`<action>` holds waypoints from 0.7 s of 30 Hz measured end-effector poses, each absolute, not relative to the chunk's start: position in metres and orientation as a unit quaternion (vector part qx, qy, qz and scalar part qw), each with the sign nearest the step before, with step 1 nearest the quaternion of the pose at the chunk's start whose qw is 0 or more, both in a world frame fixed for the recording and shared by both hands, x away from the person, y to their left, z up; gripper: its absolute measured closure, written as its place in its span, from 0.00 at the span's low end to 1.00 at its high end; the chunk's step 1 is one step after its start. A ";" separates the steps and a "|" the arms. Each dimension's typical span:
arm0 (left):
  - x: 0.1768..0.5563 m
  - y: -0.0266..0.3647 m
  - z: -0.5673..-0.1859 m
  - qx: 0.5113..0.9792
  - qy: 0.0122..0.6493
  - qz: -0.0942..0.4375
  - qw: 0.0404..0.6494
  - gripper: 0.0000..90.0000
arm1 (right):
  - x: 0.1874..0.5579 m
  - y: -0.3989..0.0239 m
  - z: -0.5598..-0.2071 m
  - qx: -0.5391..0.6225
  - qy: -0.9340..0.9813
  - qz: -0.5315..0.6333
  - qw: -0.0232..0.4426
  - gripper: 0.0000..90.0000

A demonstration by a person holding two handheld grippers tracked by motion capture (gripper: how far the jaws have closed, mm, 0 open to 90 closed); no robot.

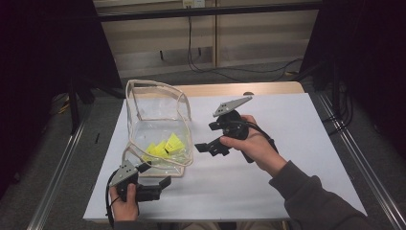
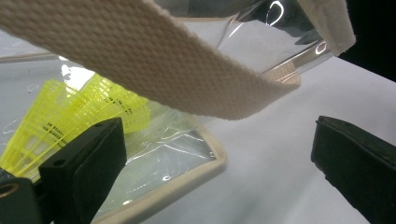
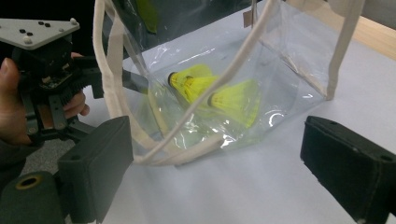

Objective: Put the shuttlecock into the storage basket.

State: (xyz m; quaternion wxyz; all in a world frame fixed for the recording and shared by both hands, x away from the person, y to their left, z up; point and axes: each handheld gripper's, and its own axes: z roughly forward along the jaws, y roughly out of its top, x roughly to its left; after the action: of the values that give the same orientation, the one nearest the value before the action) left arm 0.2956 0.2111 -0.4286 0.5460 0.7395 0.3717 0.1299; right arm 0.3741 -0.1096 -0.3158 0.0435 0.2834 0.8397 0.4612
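Observation:
A clear plastic bag [image 1: 158, 120] with beige webbing trim stands open on the white sheet [image 1: 268, 182]. Yellow shuttlecocks [image 1: 165, 146] lie at its bottom, also seen through the plastic in the right gripper view [image 3: 233, 100] and the left gripper view [image 2: 70, 112]. My left gripper [image 1: 155, 175] is open at the bag's near corner, one jaw against the plastic, and a beige strap [image 2: 140, 60] hangs just above its jaws [image 2: 219, 158]. To the right of the bag, my right gripper [image 1: 207, 136] is open and points at its side; nothing sits between its jaws [image 3: 224, 158].
The white sheet covers a wooden table [image 1: 268, 88]. Metal rails [image 1: 57, 163] run along both sides on the floor, and cables [image 1: 215, 67] lie behind the table. The person's left hand [image 3: 9, 107] holds the other gripper beyond the bag.

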 end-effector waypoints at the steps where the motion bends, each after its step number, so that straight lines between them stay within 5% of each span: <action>1: 0.296 0.211 -0.429 0.739 0.372 0.130 0.546 0.04 | 0.374 -0.112 -0.318 0.283 0.838 0.464 0.044 0.10; 21: 0.295 0.211 -0.428 0.740 0.372 0.130 0.545 0.04 | 0.367 -0.147 -0.340 0.294 0.829 0.472 0.061 0.10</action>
State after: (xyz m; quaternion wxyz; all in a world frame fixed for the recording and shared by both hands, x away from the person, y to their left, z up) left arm 0.2955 0.2110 -0.4284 0.5454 0.7396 0.3721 0.1304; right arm 0.3667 -0.1471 -0.3399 0.0608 0.2935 0.8293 0.4716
